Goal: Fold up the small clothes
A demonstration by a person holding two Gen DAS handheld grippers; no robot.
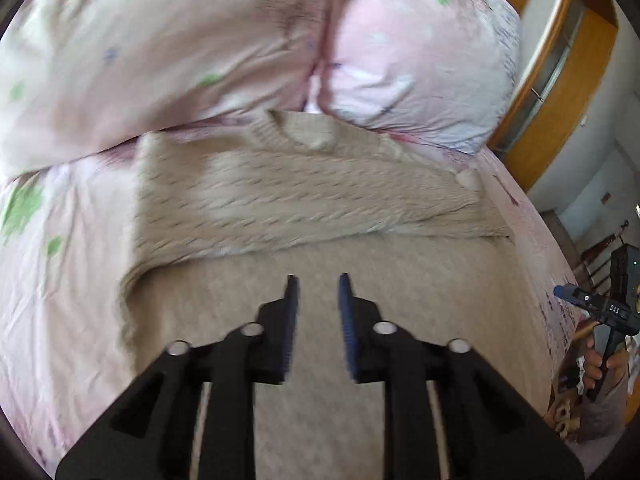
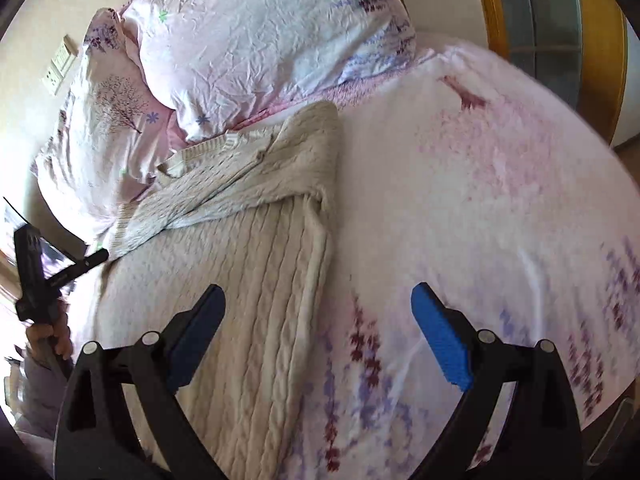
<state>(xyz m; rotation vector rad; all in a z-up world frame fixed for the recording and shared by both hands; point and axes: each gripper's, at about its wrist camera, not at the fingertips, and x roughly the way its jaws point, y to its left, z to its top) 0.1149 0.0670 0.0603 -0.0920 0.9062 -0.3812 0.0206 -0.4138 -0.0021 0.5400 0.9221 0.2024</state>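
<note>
A beige cable-knit sweater lies on the bed, its sleeves folded across the upper body. It also shows in the right wrist view. My left gripper hovers over the sweater's lower body, jaws a little apart and empty. My right gripper is wide open and empty, above the sweater's right edge and the sheet. The right gripper also shows at the far right of the left wrist view, and the left gripper at the far left of the right wrist view.
Two pink floral pillows lie just behind the sweater's collar. The pink floral sheet spreads to the right. A wooden frame stands beyond the bed's edge.
</note>
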